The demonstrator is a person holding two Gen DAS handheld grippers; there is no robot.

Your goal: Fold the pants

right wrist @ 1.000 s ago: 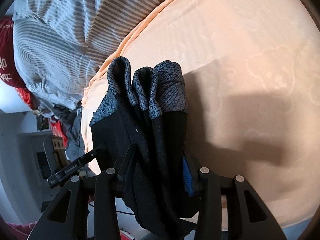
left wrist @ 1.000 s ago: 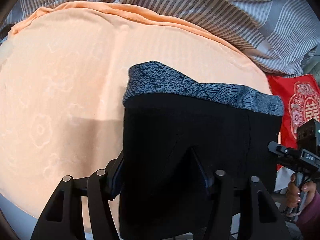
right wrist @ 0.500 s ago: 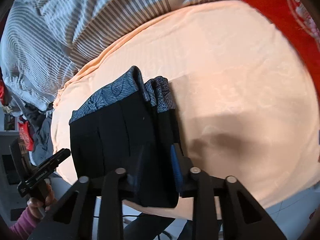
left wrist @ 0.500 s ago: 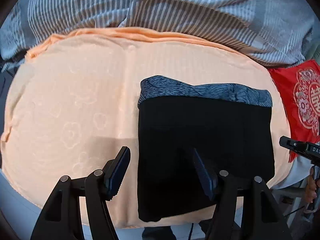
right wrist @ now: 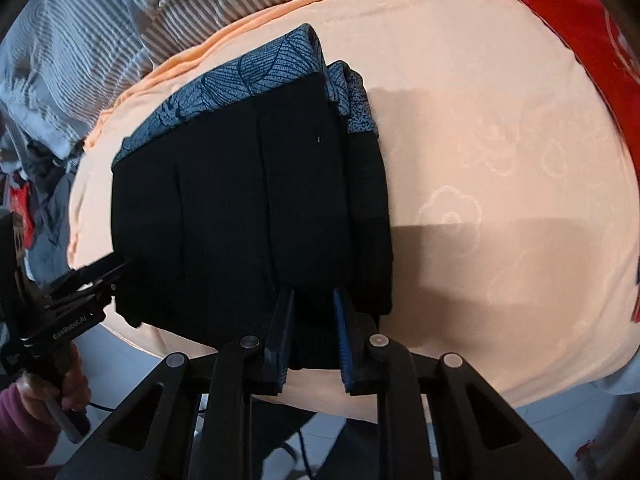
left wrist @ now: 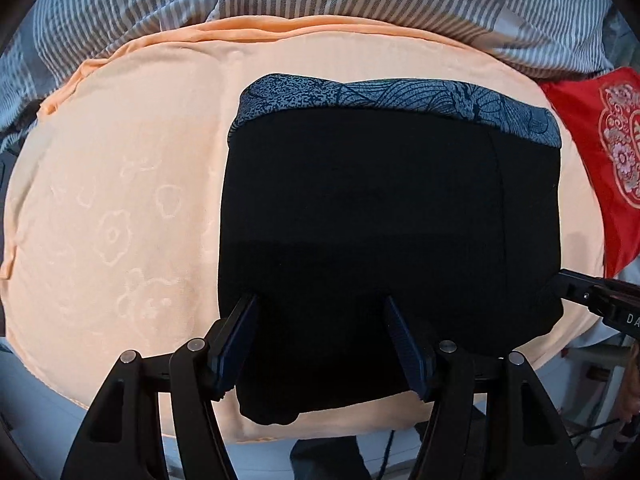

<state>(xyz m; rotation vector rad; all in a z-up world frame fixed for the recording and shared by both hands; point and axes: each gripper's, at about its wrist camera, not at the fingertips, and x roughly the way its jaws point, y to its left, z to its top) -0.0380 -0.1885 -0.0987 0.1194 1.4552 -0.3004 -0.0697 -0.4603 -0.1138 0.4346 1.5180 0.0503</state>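
- the pants (left wrist: 392, 220) lie folded into a compact black block with the patterned waistband at 12 o'clock, on the peach sheet (left wrist: 120, 200).
- left gripper (left wrist: 326, 344) stands open above the block's near edge at 6 o'clock, holding nothing.
- right gripper (right wrist: 314, 328) has just been closing; jaws are narrow over the fold's near right corner, with no cloth visibly pinched.
- folding looks done; at most tidying remains.

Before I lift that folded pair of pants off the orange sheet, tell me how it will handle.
Probably floppy: the folded pants are soft cloth in stacked layers, so unsupported edges would sag. Likely to come unfolded if lifted by one side, since the layers at the patterned waistband lie loose. Probably not slippery: the sheet looks matte, so pushing may bunch them.
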